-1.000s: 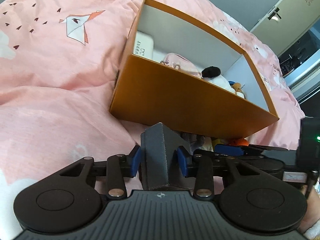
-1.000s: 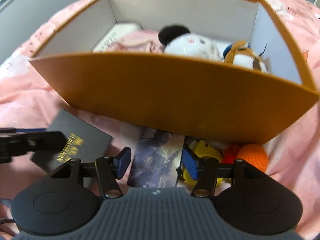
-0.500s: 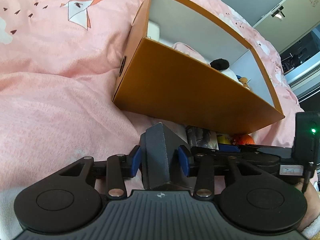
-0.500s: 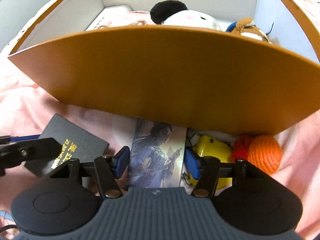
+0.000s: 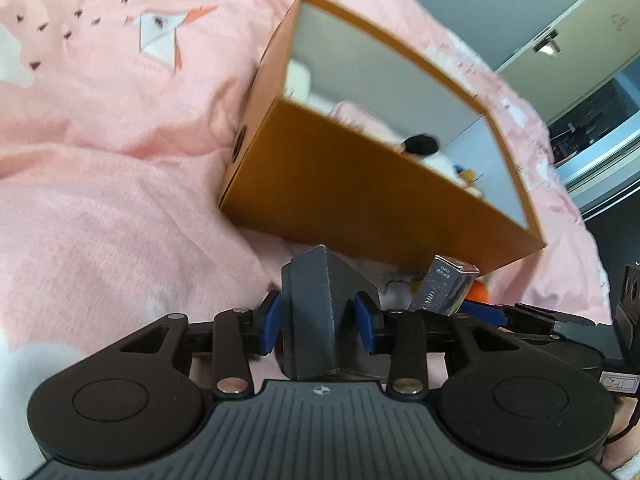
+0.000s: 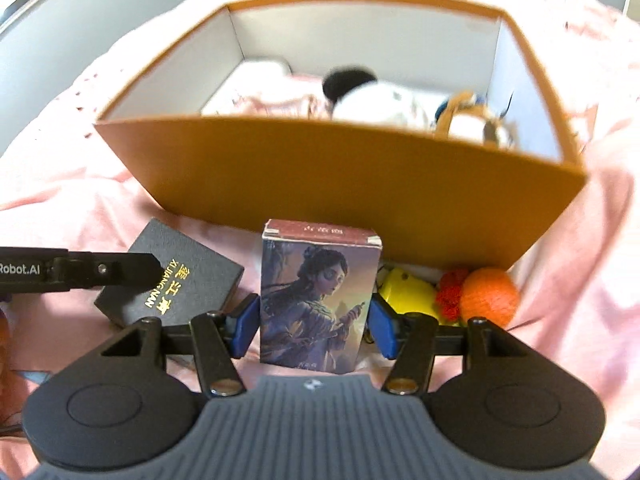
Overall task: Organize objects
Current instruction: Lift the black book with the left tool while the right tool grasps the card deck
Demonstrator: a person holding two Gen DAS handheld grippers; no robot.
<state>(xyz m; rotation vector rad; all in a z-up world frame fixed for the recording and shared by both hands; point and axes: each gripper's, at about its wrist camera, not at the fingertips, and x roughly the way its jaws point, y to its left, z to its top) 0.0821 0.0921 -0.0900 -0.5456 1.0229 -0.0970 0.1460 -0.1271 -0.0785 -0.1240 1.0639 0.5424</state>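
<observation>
Right wrist: card box [image 6: 320,300] clamped between tool [image 6: 312,326] pads.

Both cameras sit low over the bed [image 5: 100,200], close to the box [image 5: 360,184]. The left one faces its near left corner; the right faces its front wall squarely. Both show the box interior and each other's gripper.

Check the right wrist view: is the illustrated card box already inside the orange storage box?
No. The illustrated card box stands between the right gripper's blue pads, outside and in front of the orange storage box's near wall.
</observation>
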